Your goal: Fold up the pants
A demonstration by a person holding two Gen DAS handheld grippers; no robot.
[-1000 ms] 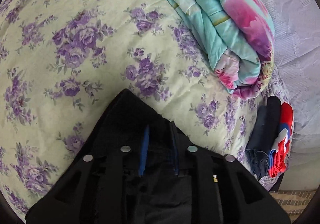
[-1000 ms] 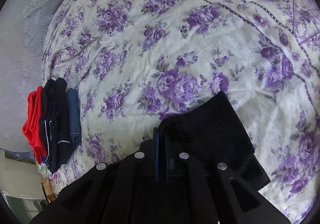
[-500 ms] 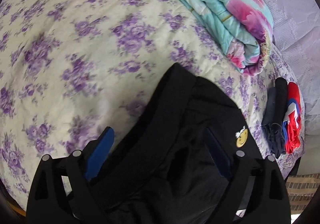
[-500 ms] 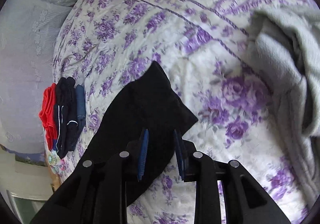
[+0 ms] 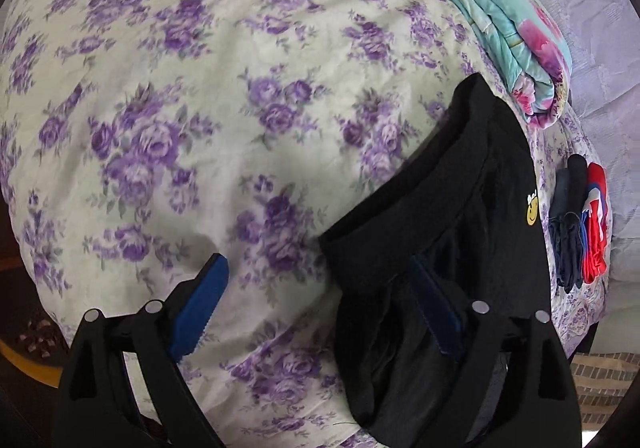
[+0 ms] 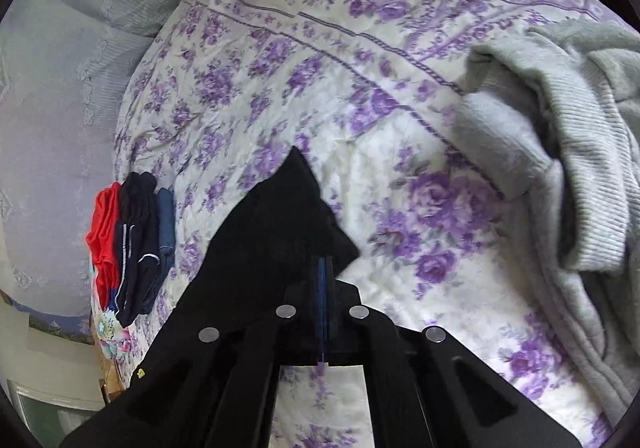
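Black pants are lying on the flowery bed, with one claw pinching them.

The black pants (image 5: 460, 232) are resting on the purple flower bedspread (image 5: 208, 120), near the folded blue-green quilt (image 5: 512, 24) and the small stack of folded clothes (image 6: 128, 244). The right gripper (image 6: 323, 288) is squeezing its blue pads tight on a corner of the pants. The left gripper (image 5: 320, 312) is spread wide, holding nothing, with one finger over the cloth. The pants are looking soft, floppy and light, so they are probably best pinched at the thick waistband or a hem.
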